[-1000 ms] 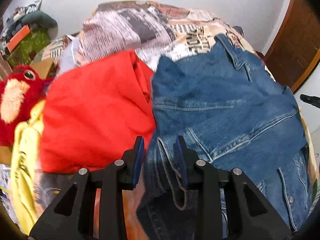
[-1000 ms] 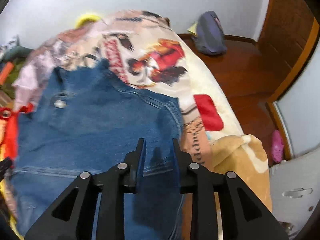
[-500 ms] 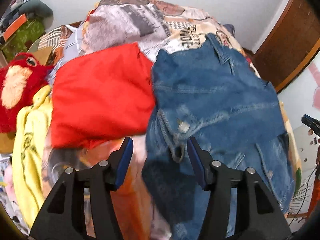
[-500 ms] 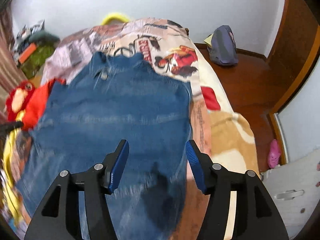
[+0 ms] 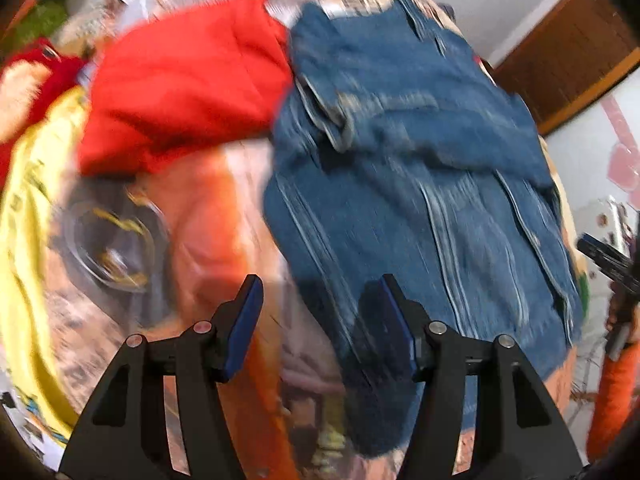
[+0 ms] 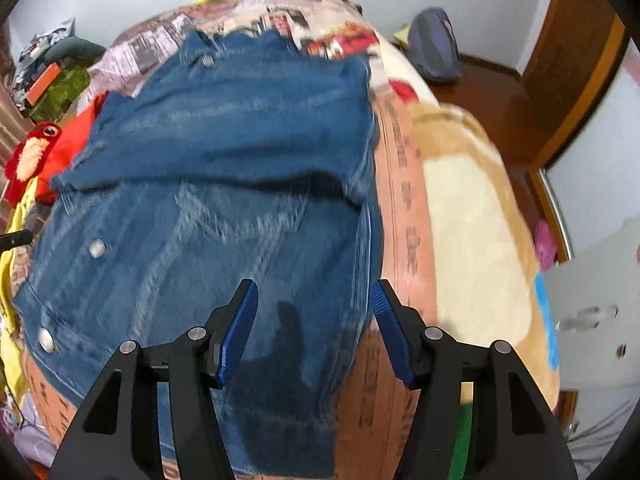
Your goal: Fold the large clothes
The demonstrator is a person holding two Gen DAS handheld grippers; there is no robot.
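A blue denim jacket [image 5: 420,168] lies on the bed, its far part laid over the near part with a fold line across the middle [image 6: 240,152]. My left gripper [image 5: 319,284] hovers above the jacket's near left edge. Its jaws are opening; below the gap lie only the denim edge and the bedcover, and nothing is pinched. My right gripper [image 6: 315,286] stands open over the jacket's near right corner, its blue pads clear of the cloth. The left wrist view is motion-blurred.
A red garment [image 5: 188,80] lies left of the jacket, with a yellow garment [image 5: 24,220] and a red plush toy [image 6: 32,156] further left. The printed bedcover [image 6: 460,200] drops off at the right to a wooden floor with a dark backpack [image 6: 436,44].
Both grippers have opened, let go of the denim and drawn back toward the jacket's near edge. The folded-over part now rests on the jacket.
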